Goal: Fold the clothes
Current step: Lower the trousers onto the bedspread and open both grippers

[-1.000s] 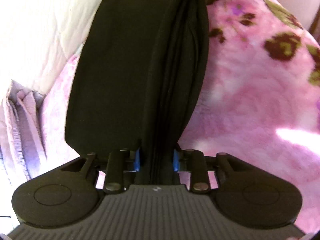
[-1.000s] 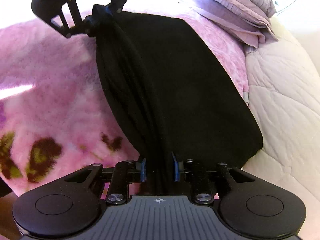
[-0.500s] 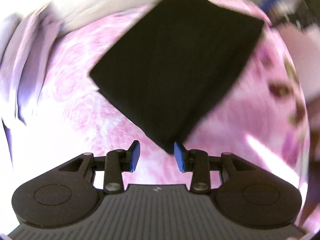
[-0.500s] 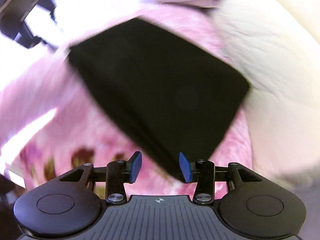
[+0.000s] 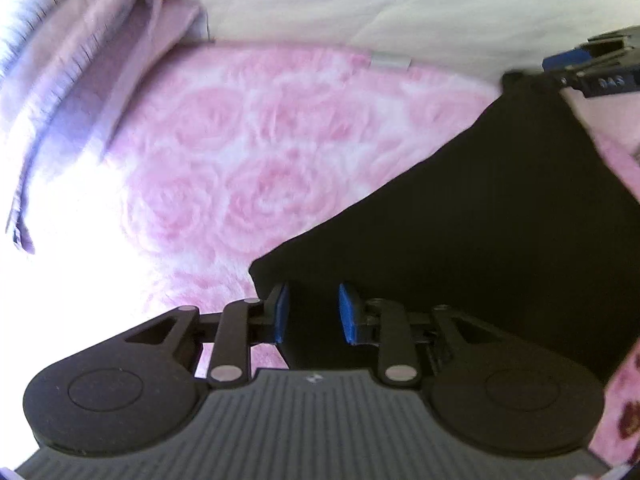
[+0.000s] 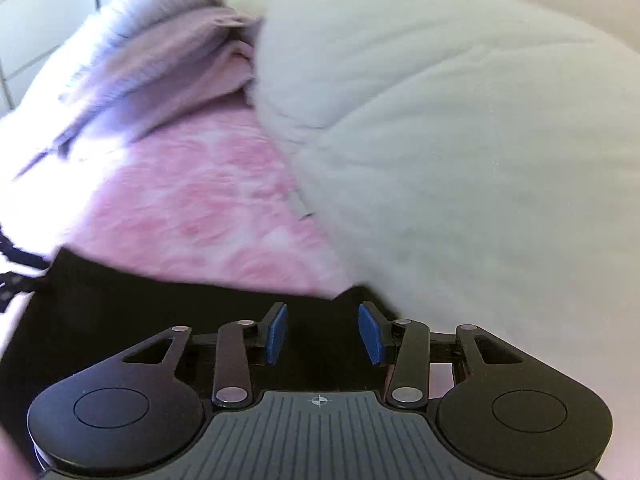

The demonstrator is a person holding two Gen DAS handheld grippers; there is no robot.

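Both grippers, left closing and right parted, now off the black garment, clamped a second ago, lying folded flat on the pink blanket: fold apparently set, fresh grip next.

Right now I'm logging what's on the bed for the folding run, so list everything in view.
Black garment: one, black, flat on the blanket under both grippers.
Blanket: one, pink with a rose pattern, covering the bed.
Quilt: one, cream-white, bunched along the blanket's far edge.
Lilac cloth: one pile, pale purple, beside the quilt.
Left gripper: black with blue pads, jaws closing, pads not yet pressing the garment.
Right gripper: black with blue pads, open above the garment's edge.
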